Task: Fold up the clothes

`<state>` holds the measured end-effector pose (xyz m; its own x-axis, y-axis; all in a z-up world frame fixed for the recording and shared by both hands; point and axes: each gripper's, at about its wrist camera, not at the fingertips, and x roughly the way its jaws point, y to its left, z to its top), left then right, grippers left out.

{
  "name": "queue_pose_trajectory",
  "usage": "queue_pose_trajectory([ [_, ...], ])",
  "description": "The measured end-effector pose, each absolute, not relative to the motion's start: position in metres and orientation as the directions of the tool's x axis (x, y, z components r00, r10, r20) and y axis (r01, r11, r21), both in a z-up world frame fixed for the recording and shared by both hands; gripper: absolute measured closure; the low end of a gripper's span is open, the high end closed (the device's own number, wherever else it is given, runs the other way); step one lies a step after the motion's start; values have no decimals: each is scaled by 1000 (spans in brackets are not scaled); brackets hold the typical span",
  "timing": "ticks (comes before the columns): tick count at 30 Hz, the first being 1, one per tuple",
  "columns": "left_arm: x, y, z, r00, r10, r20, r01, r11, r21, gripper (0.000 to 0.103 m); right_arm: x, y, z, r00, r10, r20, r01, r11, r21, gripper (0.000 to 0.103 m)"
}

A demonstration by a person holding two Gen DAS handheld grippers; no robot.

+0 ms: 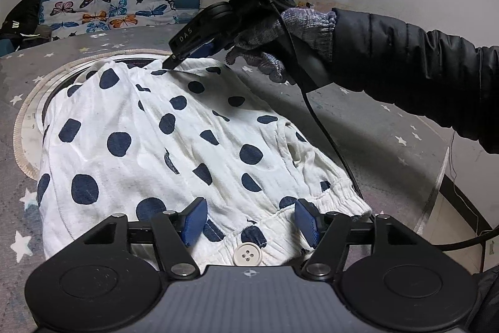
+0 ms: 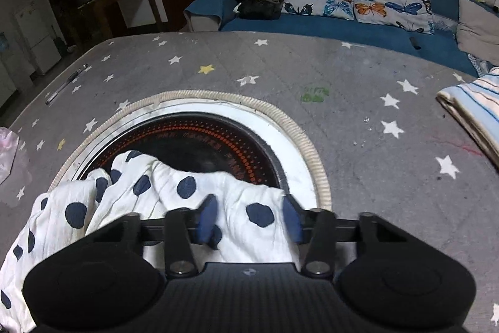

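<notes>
From the left wrist view, the garment (image 1: 174, 145), white with dark blue dots, lies spread over the grey starred table (image 1: 358, 120), covering most of a round heater plate (image 1: 34, 114) set into it. The risk I see here is at the near edge: the left gripper (image 1: 251, 220) stands wide open above the waistband, its blue pads (image 1: 196, 219) apart on either side of a white button (image 1: 248, 255). If it closes there, it may catch the button or only one layer, and the fold will go crooked. At the far edge the right gripper (image 1: 173, 60), held in a gloved hand (image 1: 280, 33), has its tip down on the cloth; from this angle I cannot tell its opening.

From the right wrist view, the right gripper (image 2: 251, 222) is open, the garment's (image 2: 162, 192) far hem lying between its blurred pads (image 2: 207, 219), not pinched. Loose cloth could slip out if it lifts before closing. The hem droops over the dark heater plate (image 2: 199, 142); dragging it there may snag. A folded striped cloth (image 2: 471, 111) lies well apart at the right.
</notes>
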<state>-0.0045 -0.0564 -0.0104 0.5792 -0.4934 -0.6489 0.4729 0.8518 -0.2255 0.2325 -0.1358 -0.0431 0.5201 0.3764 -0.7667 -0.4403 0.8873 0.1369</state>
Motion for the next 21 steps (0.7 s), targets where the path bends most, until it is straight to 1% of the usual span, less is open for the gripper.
queue_pose_trajectory([
  [1, -5, -56, -10, 579, -494, -649, 474, 851, -226, 37, 232, -136, -42, 520, 377, -766, -438, 888, 140, 88],
  [4, -5, -56, -10, 579, -491, -651, 474, 852, -222, 36, 224, -136, -34, 543, 391, -743, -450, 882, 136, 93],
  [10, -4, -56, -11, 588, -478, -653, 469, 859, -207, 36, 187, -147, 9, 612, 452, -648, -498, 858, 128, 94],
  [14, -4, -52, -10, 598, -465, -653, 453, 868, -203, 36, 144, -149, 38, 615, 513, -598, -589, 804, 84, 94],
  [18, -6, -47, -6, 612, -452, -649, 440, 877, -196, 36, 89, -142, 48, 579, 553, -599, -693, 721, -5, 94],
  [21, -9, -40, -1, 630, -440, -640, 429, 884, -186, 35, 51, -131, 39, 524, 567, -635, -768, 637, -64, 94],
])
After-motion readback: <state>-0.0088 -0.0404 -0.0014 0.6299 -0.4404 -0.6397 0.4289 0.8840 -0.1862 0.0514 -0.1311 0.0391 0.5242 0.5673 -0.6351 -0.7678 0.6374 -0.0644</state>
